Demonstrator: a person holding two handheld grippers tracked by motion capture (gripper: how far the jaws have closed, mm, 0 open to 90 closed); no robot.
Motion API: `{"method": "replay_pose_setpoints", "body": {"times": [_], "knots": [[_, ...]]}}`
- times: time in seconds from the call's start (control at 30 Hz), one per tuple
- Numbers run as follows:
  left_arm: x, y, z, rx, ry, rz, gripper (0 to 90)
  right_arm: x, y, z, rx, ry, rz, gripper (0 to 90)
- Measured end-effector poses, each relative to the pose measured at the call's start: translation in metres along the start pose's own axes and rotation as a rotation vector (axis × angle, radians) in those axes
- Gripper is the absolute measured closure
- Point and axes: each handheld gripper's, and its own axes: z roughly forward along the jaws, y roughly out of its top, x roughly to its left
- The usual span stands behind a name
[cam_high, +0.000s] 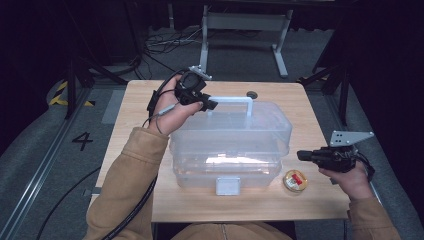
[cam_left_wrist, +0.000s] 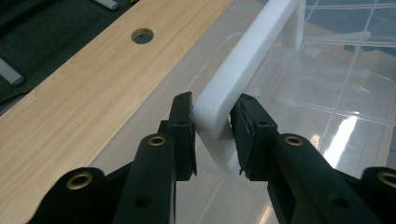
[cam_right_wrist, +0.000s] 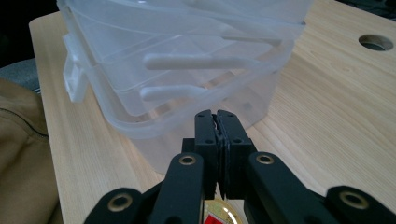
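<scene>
A clear plastic storage box (cam_high: 230, 145) with a white carry handle (cam_high: 235, 100) stands in the middle of the wooden table (cam_high: 135, 115). The handle stands upright above the lid. My left gripper (cam_high: 211, 105) is at the handle's left corner. In the left gripper view its jaws (cam_left_wrist: 212, 105) are shut on that corner of the handle (cam_left_wrist: 252, 51), with a pad against each side. My right gripper (cam_high: 301, 155) hovers to the right of the box, and in the right gripper view (cam_right_wrist: 217, 114) its pads are pressed together with nothing between them, pointing at the box's side (cam_right_wrist: 187, 70).
A small round gold tin (cam_high: 294, 180) with a red label lies on the table just below the right gripper. A white latch (cam_high: 227, 185) sits at the box's front. A cable hole (cam_high: 252, 94) is near the table's far edge. A metal frame stands beyond the table.
</scene>
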Motion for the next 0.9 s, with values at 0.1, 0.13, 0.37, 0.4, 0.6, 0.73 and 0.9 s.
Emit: {"method": "replay_pose_setpoints", "body": {"times": [0.1, 0.13, 0.37, 0.4, 0.6, 0.73, 0.9], "knots": [[0.002, 0.001, 0.000, 0.003, -0.005, -0.007, 70.2, 0.004, 0.002, 0.001, -0.027, 0.010, -0.031, 88.7], [0.002, 0.001, 0.000, 0.004, -0.006, -0.010, 70.2, 0.007, 0.003, 0.002, -0.034, 0.010, -0.047, 89.0], [0.002, 0.001, 0.000, 0.004, -0.006, -0.013, 70.2, 0.018, 0.011, 0.012, -0.054, 0.089, -0.056, 89.1], [0.002, 0.001, 0.000, 0.003, -0.006, -0.014, 70.2, 0.018, 0.011, 0.013, -0.052, 0.095, -0.055, 89.1], [0.002, 0.001, 0.000, 0.003, -0.007, -0.014, 70.2, 0.021, 0.015, 0.019, -0.078, 0.116, -0.048, 89.1], [0.002, 0.001, 0.000, 0.001, -0.007, -0.013, 70.2, 0.021, 0.016, 0.020, -0.108, 0.124, -0.032, 89.2], [0.002, 0.001, 0.000, 0.003, -0.006, -0.013, 70.1, 0.022, 0.018, 0.020, -0.133, 0.123, -0.030, 89.3]]}}
